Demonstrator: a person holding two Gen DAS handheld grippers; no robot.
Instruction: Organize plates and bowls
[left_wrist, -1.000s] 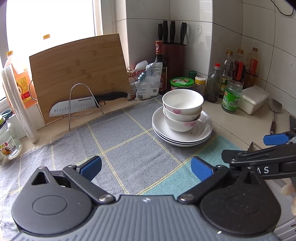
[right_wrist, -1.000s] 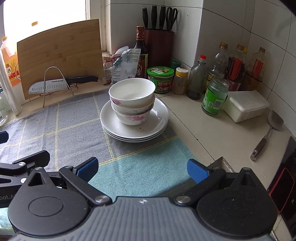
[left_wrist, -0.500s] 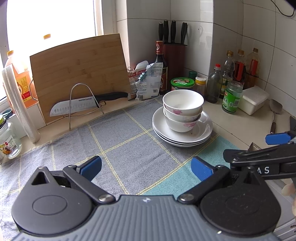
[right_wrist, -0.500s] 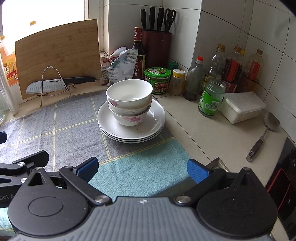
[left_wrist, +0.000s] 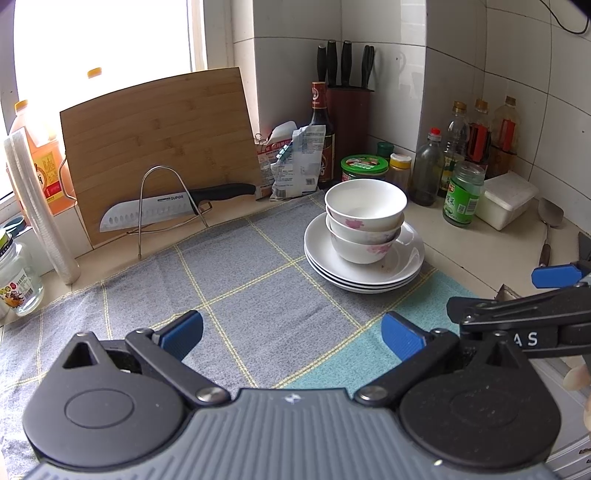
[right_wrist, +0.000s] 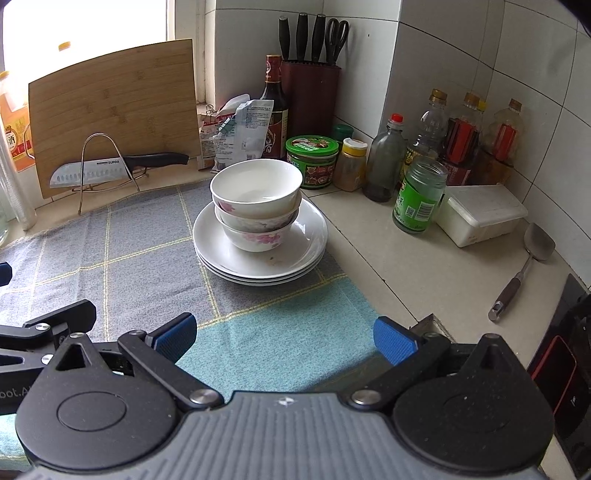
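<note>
Bowls are seen stacked on plates, frame centre, straight ahead of right gripper; up-right of left gripper. Both are held released, empty. Right is judged nearer.

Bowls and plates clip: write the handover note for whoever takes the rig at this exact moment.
Left claw: open, empty, held low over the checked cloth.
Right claw: open, empty, over the teal patch of the cloth, short of the stack.
Things: three nested bowls sit on three stacked plates at the cloth's far right edge, beside the bare counter.
Done: the dishes are gathered into one pile; neither claw touches it.
Left: cannot tell whether the pile goes elsewhere. If so, lift the bowls off first, probably.
</note>
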